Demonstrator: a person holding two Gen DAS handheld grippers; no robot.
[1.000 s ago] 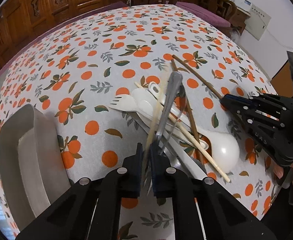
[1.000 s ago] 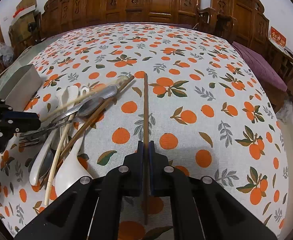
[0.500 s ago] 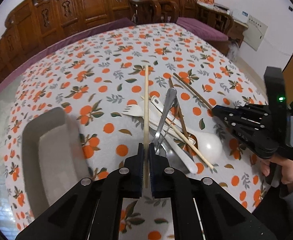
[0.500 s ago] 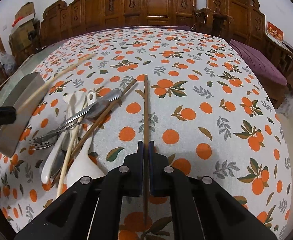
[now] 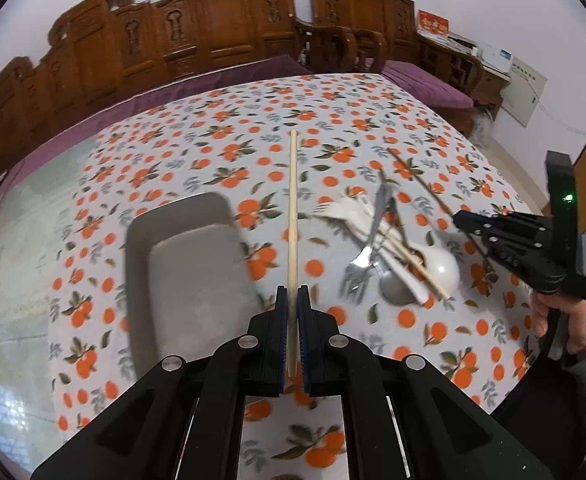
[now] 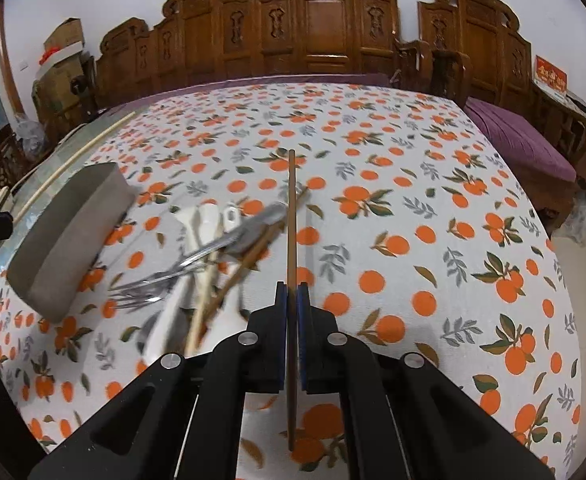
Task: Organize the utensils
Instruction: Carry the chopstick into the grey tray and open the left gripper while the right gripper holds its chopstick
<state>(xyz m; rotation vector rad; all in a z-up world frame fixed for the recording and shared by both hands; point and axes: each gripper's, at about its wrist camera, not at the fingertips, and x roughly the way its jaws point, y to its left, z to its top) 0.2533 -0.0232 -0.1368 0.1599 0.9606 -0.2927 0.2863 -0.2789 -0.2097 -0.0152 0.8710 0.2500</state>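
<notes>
The left gripper (image 5: 292,316) is clamping a pale chopstick (image 5: 292,216) above the table, just beside the grey tray (image 5: 181,264); the right gripper (image 6: 291,312) is pinching a dark chopstick (image 6: 291,216). I judge lowering the pale one flat inside the tray before releasing is best

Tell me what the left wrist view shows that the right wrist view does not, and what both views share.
Only the left wrist view shows the inside of the grey tray, the person's hand and the right tongs from outside. Only the right wrist view shows the dark chopstick along its full length, clamped in those tongs. Both show the utensil pile, the orange-print tablecloth, and the pale chopstick held by the left tongs.
</notes>
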